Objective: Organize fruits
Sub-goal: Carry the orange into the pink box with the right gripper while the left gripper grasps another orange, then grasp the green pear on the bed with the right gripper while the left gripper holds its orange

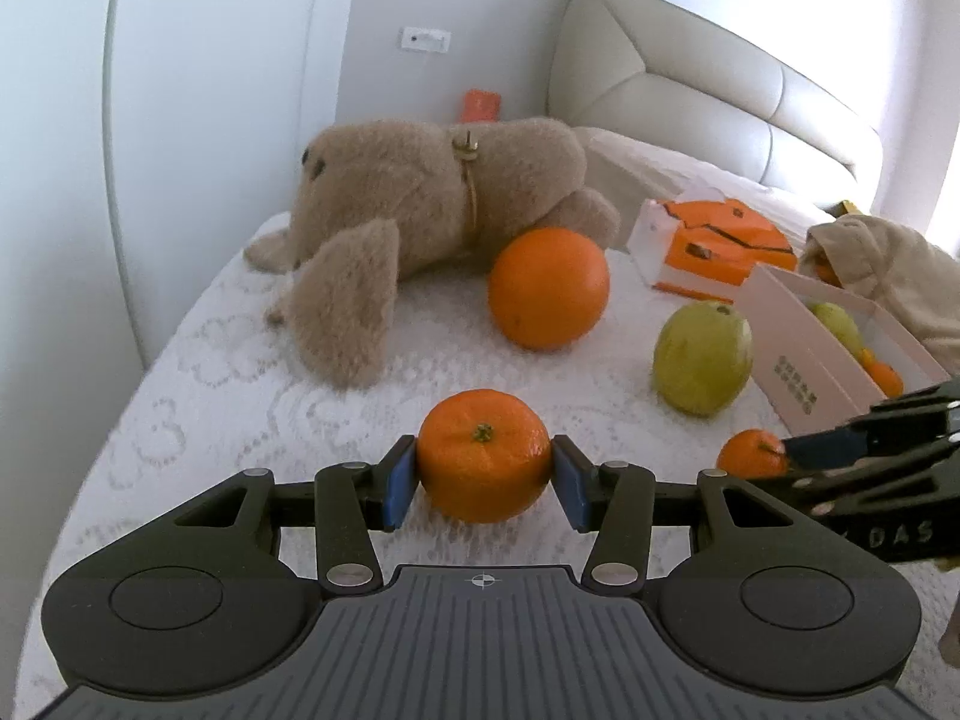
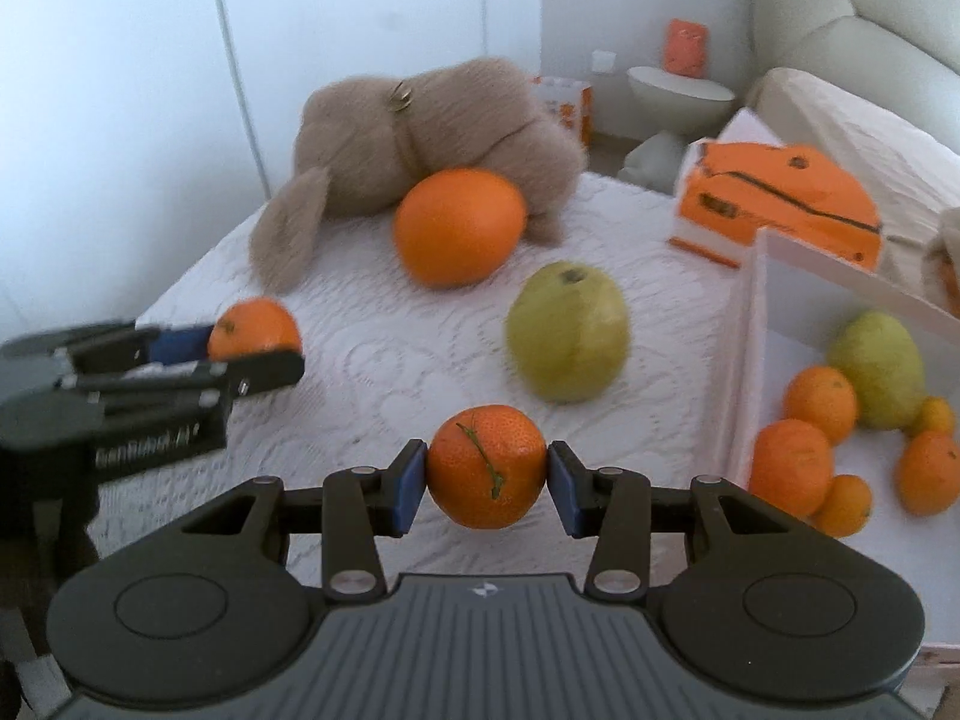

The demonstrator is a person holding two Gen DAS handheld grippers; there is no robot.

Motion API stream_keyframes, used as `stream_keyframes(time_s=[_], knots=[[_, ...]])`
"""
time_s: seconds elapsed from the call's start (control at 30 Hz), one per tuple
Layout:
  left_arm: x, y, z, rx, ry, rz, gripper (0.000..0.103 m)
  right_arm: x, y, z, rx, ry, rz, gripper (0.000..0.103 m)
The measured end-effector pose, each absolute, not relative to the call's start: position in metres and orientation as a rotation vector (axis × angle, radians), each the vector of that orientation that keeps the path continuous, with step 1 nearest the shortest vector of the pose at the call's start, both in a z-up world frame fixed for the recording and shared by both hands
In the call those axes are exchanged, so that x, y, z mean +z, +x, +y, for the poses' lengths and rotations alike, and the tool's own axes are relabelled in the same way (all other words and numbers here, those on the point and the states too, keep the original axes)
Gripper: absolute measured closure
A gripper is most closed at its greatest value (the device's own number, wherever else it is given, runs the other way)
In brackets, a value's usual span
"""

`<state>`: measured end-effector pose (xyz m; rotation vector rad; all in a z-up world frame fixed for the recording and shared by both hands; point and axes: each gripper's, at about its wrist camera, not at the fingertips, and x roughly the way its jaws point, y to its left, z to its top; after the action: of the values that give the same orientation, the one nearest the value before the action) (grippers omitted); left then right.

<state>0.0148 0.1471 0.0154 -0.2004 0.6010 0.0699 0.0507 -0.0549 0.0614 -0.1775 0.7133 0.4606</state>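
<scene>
My left gripper point(image 1: 483, 483) is shut on a mandarin point(image 1: 483, 455) just above the white bedspread. My right gripper point(image 2: 487, 480) is shut on another mandarin point(image 2: 487, 467), to the left of the white box point(image 2: 744, 354). Each gripper shows in the other's view: the right one point(image 1: 798, 450) with its mandarin point(image 1: 750, 453), the left one point(image 2: 198, 354) with its mandarin point(image 2: 255, 327). A big orange point(image 1: 548, 288) point(image 2: 459, 228) and a green pear point(image 1: 702, 360) point(image 2: 567, 339) lie loose on the bed. The box holds several mandarins point(image 2: 792, 465) and a pear point(image 2: 876, 369).
A brown plush dog point(image 1: 420, 204) point(image 2: 420, 132) lies behind the big orange. An orange and white carton point(image 1: 714, 240) point(image 2: 780, 198) stands behind the box. A beige bag point(image 1: 888, 276) lies at the far right. The bed's left edge point(image 1: 150, 372) is near.
</scene>
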Motion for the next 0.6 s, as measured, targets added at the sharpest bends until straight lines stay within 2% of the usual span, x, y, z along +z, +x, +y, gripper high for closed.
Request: stream_keyframes(time_s=[0.07, 0.17, 0.23, 0.33, 0.4, 0.43, 0.5, 0.6], knots=[[0.011, 0.013, 0.145, 0.066, -0.199, 0.598, 0.05, 0.056, 0.052, -0.05, 0.461, -0.193, 0.722, 0.057], [0.01, 0.012, 0.146, 0.067, -0.196, 0.591, 0.05, 0.056, 0.052, -0.049, 0.46, -0.189, 0.712, 0.044], [0.009, 0.011, 0.146, 0.057, -0.203, 0.601, 0.05, 0.061, 0.05, -0.052, 0.465, -0.169, 0.68, 0.043], [0.008, 0.012, 0.141, 0.064, -0.179, 0.603, 0.05, 0.073, 0.042, -0.054, 0.439, -0.16, 0.571, 0.035], [0.007, 0.013, 0.141, 0.067, -0.171, 0.604, 0.05, 0.08, 0.037, -0.054, 0.381, -0.169, 0.451, 0.024], [0.006, 0.013, 0.141, 0.066, -0.172, 0.604, 0.05, 0.081, 0.036, -0.054, 0.35, -0.178, 0.41, 0.022], [0.006, 0.012, 0.141, 0.065, -0.177, 0.603, 0.05, 0.085, 0.044, -0.05, 0.301, -0.231, 0.397, 0.02], [0.006, 0.012, 0.141, 0.062, -0.184, 0.602, 0.05, 0.089, 0.064, -0.047, 0.3, -0.242, 0.473, 0.02]])
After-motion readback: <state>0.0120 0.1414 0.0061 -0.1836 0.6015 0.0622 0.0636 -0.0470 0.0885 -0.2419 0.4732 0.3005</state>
